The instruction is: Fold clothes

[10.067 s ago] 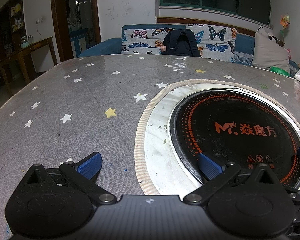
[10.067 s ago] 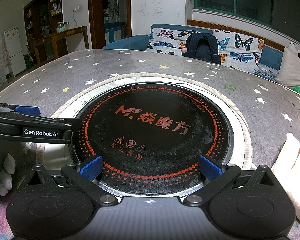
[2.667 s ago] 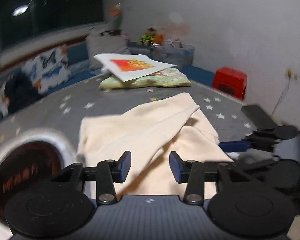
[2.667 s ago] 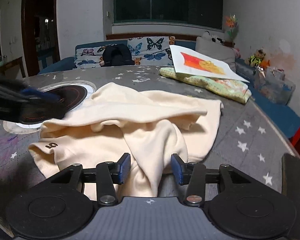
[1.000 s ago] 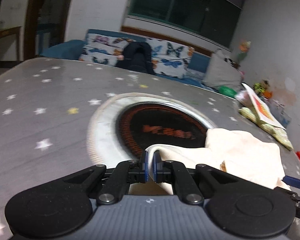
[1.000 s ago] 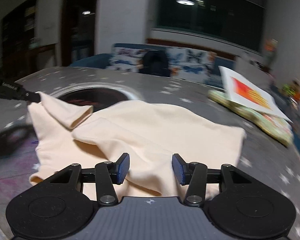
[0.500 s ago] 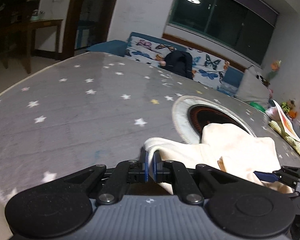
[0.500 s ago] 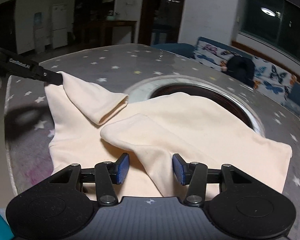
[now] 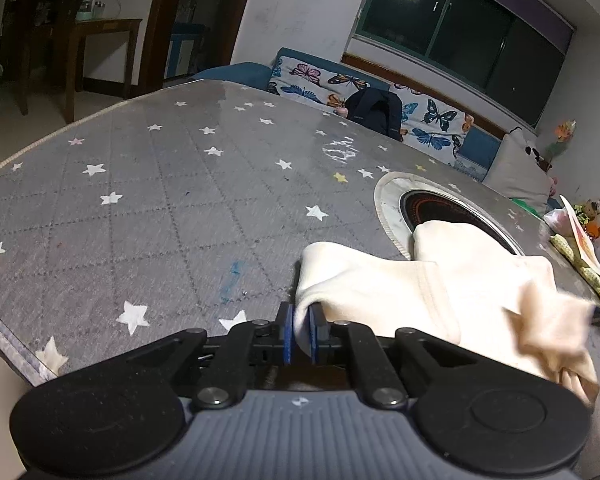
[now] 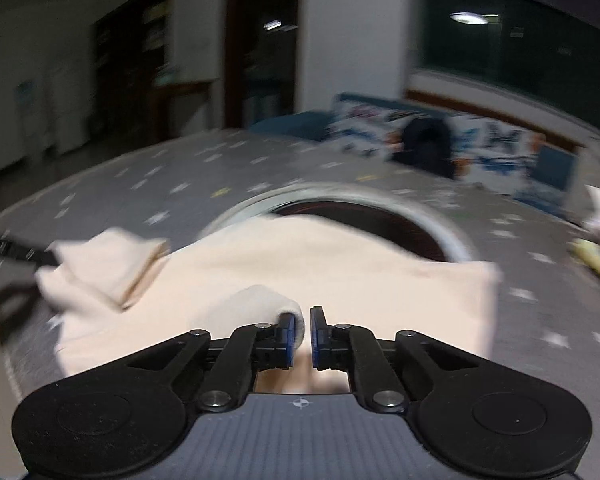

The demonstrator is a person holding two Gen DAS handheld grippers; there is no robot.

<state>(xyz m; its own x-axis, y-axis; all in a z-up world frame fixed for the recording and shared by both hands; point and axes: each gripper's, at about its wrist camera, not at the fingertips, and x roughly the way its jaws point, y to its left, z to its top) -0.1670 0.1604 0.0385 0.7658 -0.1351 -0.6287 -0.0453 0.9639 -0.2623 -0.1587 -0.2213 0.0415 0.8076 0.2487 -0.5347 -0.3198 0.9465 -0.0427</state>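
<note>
A cream garment [image 9: 432, 280] lies crumpled on the grey star-patterned table, partly over the round cooktop. My left gripper [image 9: 300, 332] is shut on a rolled edge of the garment near the table's front. In the right wrist view the garment [image 10: 340, 264] spreads flat ahead, and my right gripper [image 10: 303, 330] is shut on a bunched fold of it. The left gripper's finger [image 10: 16, 254] shows at the far left, holding a folded corner. The right wrist view is blurred.
A round black induction cooktop [image 9: 440, 210] with a metal rim is set into the table [image 9: 160, 200]. A green cushion with a printed sheet [image 9: 580, 248] lies at the table's right. A butterfly-patterned sofa [image 9: 380, 96] stands behind. The table edge runs near the left.
The right gripper has closed on a fold of the garment; it was open half a second ago. The left gripper has pulled its held edge further left, away from the cooktop.
</note>
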